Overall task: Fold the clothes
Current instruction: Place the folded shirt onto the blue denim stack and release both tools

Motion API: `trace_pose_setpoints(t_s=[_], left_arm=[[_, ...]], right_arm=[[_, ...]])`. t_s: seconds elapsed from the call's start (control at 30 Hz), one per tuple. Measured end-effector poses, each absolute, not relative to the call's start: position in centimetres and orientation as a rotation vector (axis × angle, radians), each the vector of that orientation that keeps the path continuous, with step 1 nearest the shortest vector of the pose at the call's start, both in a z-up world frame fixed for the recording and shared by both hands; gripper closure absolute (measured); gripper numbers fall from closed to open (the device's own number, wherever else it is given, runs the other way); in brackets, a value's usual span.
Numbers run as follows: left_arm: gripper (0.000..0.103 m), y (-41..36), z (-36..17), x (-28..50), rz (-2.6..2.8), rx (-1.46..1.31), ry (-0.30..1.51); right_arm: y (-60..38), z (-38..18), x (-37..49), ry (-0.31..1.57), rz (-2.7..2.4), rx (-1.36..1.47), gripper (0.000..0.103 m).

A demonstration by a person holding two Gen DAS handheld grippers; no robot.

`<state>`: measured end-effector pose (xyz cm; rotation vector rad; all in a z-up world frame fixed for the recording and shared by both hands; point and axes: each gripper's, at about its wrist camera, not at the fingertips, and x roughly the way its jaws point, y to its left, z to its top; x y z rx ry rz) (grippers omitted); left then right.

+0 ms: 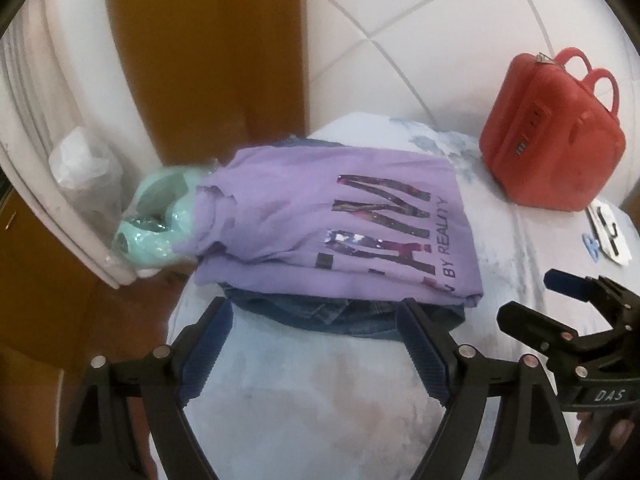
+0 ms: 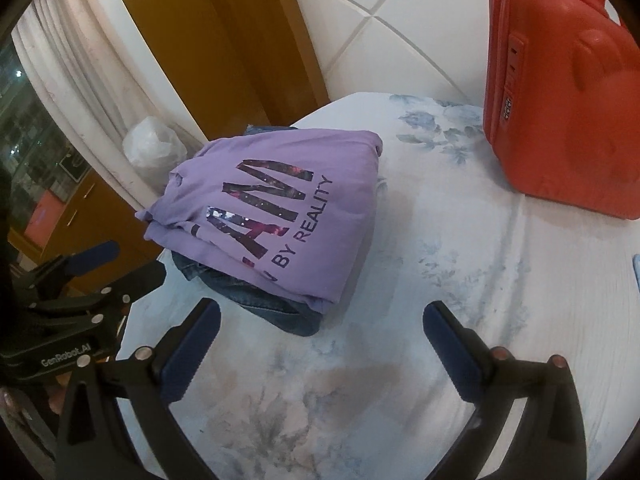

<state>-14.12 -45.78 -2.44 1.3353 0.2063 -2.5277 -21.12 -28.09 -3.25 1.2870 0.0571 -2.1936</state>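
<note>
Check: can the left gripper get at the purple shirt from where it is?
Probably yes. The left gripper is open and empty, its fingers pointing at the near edge of the purple shirt, which lies folded on top of the jeans. Only bare bedsheet lies between; the right gripper stands off to the side.

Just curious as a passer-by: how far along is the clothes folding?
Mostly done, it seems. The purple shirt lies folded on top of folded jeans on the bed. Both the left gripper and the right gripper are open and empty. No unfolded clothes are visible.
</note>
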Motion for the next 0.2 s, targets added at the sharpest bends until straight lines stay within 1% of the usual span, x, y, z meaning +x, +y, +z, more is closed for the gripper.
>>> trace_pose_setpoints(t_s=[0.2], left_arm=[[0.019,-45.73,-2.58,-14.19,-2.529,1.334,0.193]], right_arm=[[-28.26,-3.37,-21.24,0.059,-2.192,1.292,0.000]])
